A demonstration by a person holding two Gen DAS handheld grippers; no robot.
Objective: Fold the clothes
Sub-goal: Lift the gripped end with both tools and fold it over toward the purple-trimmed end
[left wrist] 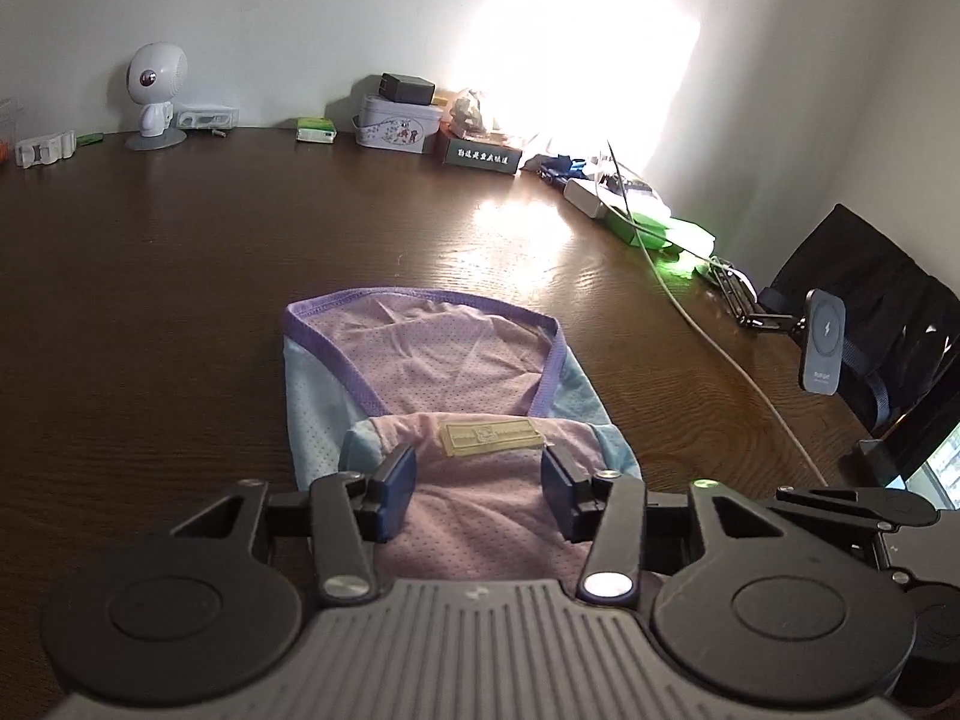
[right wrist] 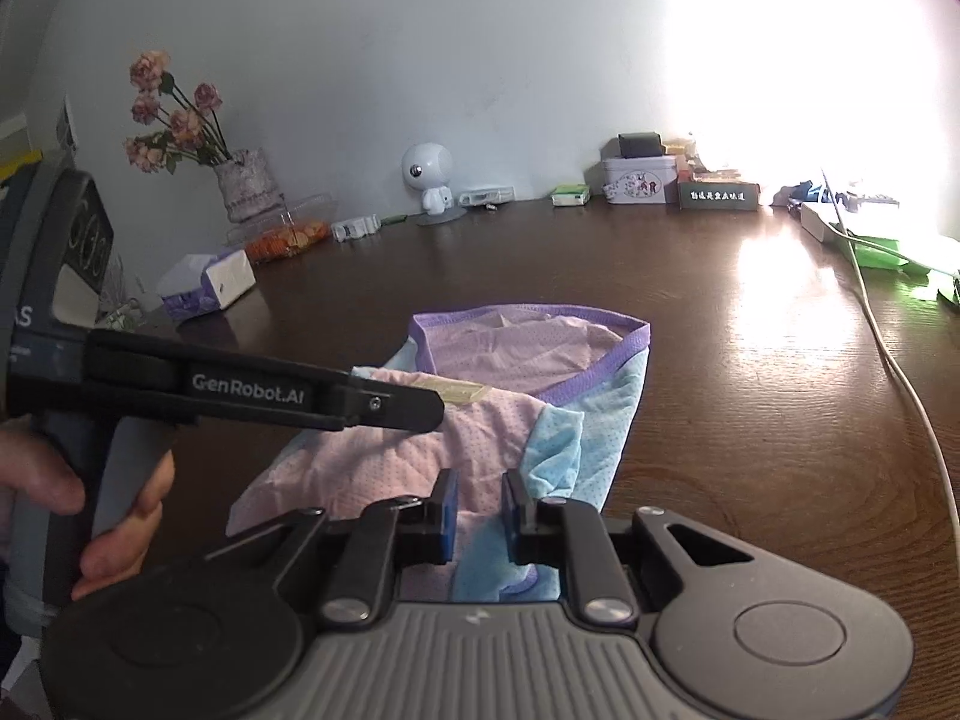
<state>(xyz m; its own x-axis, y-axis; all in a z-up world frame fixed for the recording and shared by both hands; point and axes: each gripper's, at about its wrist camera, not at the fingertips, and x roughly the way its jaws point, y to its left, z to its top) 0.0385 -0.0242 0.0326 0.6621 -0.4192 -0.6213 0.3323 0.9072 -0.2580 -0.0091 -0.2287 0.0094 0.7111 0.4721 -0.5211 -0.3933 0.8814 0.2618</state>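
Nearest the front edge of the dark wooden tabletop (left wrist: 150, 300), the left gripper (left wrist: 477, 495) hangs over a pink, blue and purple mesh garment (left wrist: 456, 360), its jaws spread wide on either side of the pink cloth with nothing pinched between them. A beige label (left wrist: 489, 435) on the folded-over pink flap lies just ahead of the fingertips. Seen from the right wrist, the right gripper (right wrist: 480, 510) stands partly open over the near hem of the garment (right wrist: 528, 360), where pink meets blue; its pads sit either side of the cloth with a gap, not squeezing it. The left gripper (right wrist: 420, 408) reaches in from the left of that view, held by a hand (right wrist: 90, 498), its tip over the label (right wrist: 453, 390).

Beyond the grippers the garment lies flat mid-table, its purple-trimmed opening facing the far edge. A white cable (left wrist: 720, 354) runs along the right side of the tabletop.

Along the far edge by the wall stand a white robot figure (right wrist: 427, 180), a patterned tin (right wrist: 636, 180), a dark sign box (right wrist: 717, 195) and, toward the far left corner, a vase of dried roses (right wrist: 246, 180) with a tissue box (right wrist: 207, 288) nearer.
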